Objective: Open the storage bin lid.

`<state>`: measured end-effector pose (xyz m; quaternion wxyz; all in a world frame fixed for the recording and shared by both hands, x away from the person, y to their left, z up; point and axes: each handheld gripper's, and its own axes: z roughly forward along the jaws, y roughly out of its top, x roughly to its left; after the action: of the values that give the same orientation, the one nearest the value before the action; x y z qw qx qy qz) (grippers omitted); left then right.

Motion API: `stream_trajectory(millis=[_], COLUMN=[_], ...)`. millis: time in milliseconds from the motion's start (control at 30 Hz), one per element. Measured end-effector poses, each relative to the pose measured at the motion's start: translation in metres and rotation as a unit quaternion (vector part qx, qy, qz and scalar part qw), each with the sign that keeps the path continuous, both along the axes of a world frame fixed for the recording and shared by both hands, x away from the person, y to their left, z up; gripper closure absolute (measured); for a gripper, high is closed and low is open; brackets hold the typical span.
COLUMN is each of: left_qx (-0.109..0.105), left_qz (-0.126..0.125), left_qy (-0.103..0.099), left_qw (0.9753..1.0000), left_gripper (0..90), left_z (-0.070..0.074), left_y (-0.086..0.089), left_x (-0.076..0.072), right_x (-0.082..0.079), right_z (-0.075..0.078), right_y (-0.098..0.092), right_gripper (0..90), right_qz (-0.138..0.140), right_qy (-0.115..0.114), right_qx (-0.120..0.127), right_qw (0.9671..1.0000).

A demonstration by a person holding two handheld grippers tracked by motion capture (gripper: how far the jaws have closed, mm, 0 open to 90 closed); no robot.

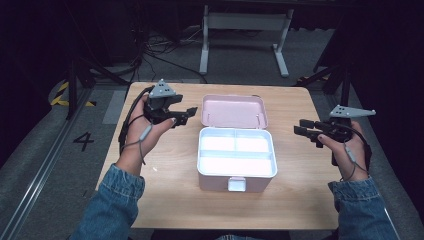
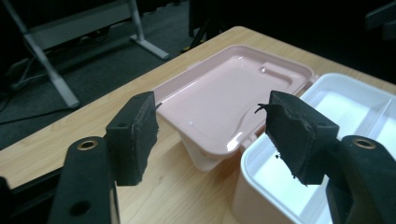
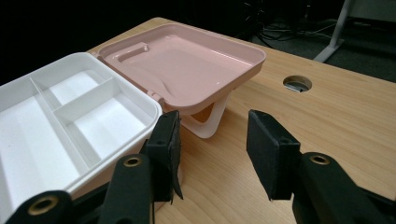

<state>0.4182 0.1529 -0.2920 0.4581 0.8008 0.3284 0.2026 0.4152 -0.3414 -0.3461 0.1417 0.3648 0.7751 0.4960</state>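
My left hand (image 1: pixel 150 127) sits palm-up over the table's (image 1: pixel 165 200) left side, forearm coming in from the bottom edge, denim sleeve (image 1: pixel 112 205) pushed to the wrist. It grips the left gripper (image 1: pixel 184 116), which points right toward the pink lid (image 1: pixel 234 111) of the open box (image 1: pixel 236 159). In the left gripper view the jaws stand wide apart w/ nothing between them, lid behind the gap, white tray to the right.

Right hand (image 1: pixel 345 145) is over the table's right edge, wrist roughly level. The right gripper (image 1: pixel 303 126) aims left at the box, well apart from it. Jaws spread, empty; in the right gripper view one pad is just beside the tray's corner.

Box is mid-table, lid laid back flat on the far side, white inner tray w/ three compartments, latch tab (image 1: pixel 236 184) facing me.
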Motion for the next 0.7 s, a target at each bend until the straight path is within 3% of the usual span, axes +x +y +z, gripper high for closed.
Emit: stream_trajectory(millis=[100,300,433,700], left_qx=[0.021,0.022,0.034,0.022], left_qz=[0.003,-0.002,0.006,0.023], left_qy=[-0.001,0.016,0.028,0.058], left_qw=[0.9998,0.9996,0.999,0.9978], left_gripper=[35.5,34.9,34.8,35.5], left_z=[-0.002,-0.013,-0.023,-0.04], left_y=[0.002,0.007,0.015,0.032], left_x=[-0.012,-0.03,-0.038,-0.047], right_x=[-0.001,-0.005,-0.007,-0.008], right_z=[-0.002,-0.006,-0.007,-0.011], right_y=[0.0,-0.001,-0.003,-0.002], right_gripper=[56.1,55.7,55.5,55.2], right_qz=[-0.001,-0.002,-0.005,-0.006], right_qy=[0.005,0.016,0.023,0.031], right_qx=[-0.005,-0.017,-0.021,-0.028], right_qw=[1.0,0.9997,0.9995,0.9991])
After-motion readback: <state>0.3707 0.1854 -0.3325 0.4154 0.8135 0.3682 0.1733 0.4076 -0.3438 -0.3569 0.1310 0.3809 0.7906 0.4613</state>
